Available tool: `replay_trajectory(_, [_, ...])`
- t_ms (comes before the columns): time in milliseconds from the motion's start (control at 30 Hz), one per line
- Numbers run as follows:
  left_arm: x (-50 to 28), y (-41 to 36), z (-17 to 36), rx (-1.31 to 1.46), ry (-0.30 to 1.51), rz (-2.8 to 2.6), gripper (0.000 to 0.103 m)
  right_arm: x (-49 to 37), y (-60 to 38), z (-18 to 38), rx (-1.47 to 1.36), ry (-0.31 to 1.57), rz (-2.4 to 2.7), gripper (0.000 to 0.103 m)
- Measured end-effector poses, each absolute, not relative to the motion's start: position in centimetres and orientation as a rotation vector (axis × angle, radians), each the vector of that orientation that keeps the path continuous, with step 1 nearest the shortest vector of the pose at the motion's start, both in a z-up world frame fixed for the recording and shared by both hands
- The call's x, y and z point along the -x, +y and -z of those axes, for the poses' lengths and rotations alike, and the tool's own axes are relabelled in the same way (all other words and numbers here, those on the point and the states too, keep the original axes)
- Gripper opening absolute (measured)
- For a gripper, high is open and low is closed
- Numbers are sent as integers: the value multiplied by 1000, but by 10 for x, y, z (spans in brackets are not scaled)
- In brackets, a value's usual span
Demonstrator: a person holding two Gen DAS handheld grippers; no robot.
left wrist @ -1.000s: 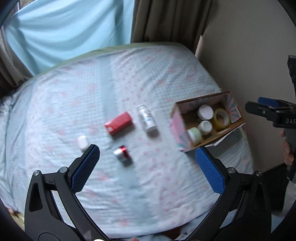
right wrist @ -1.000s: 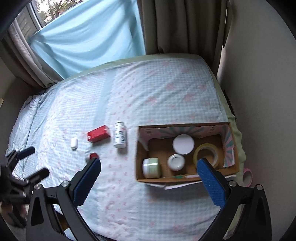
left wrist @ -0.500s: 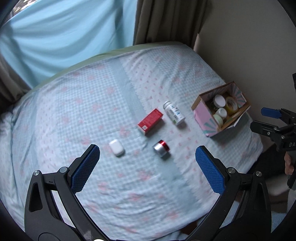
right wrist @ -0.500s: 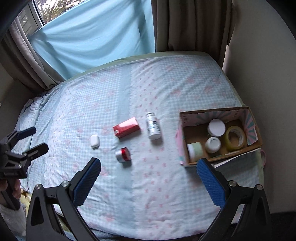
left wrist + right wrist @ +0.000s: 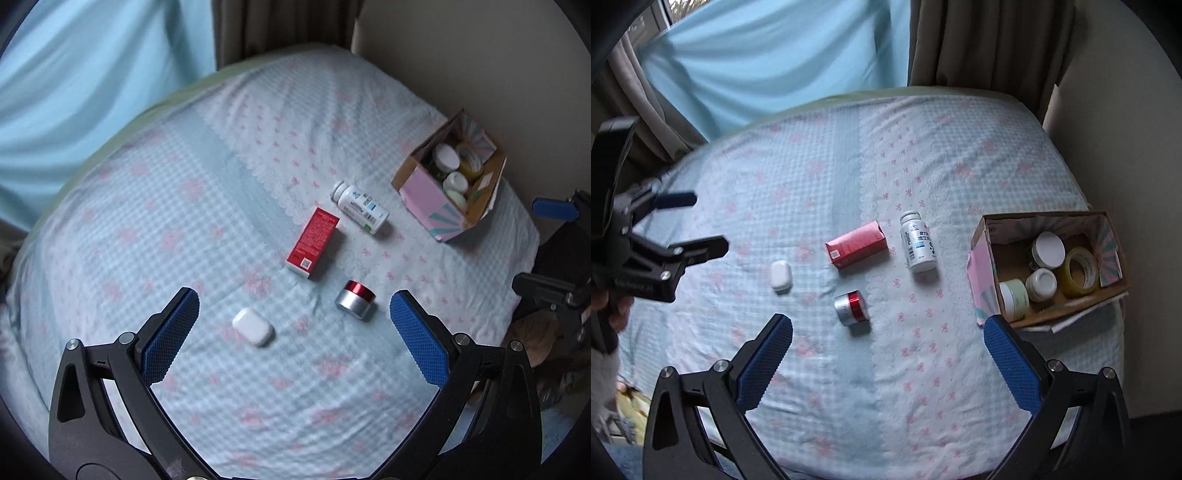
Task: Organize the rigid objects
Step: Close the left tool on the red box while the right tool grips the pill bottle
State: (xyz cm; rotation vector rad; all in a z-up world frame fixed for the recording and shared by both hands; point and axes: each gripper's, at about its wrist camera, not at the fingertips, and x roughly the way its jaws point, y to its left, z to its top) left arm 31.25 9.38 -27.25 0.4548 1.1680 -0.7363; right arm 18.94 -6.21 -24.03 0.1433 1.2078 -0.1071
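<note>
In cardboard box (image 5: 986,236): 3 jars (image 5: 1041,284), tape roll (image 5: 1079,272).

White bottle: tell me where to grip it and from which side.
Grip the white bottle across its mid-body, coming from above. It lies on its side on the bed, so its round flanks are free, and the red box lies clear of it.

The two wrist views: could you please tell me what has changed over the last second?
Both claws drew back from the bed and swung left: the left claw now faces the white case and silver jar, while the box slid to the right edge of the right claw's view. Nothing was gripped or released. The red carton, bottle and box contents lie as before; both claws stay open.
</note>
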Motion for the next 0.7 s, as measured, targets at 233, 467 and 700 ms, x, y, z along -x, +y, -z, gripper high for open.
replay_trajectory(233, [-353, 41, 352, -554, 1275, 769, 103, -249, -82, 309, -86, 1315, 57, 103])
replay_trajectory(467, [-370, 0, 433, -649, 1368, 770, 101, -311, -105, 393, -20, 1487, 31, 103])
replay_trajectory(700, [-377, -24, 492, -753, 1424, 757, 87, -348, -119, 464, -45, 1612, -9, 95])
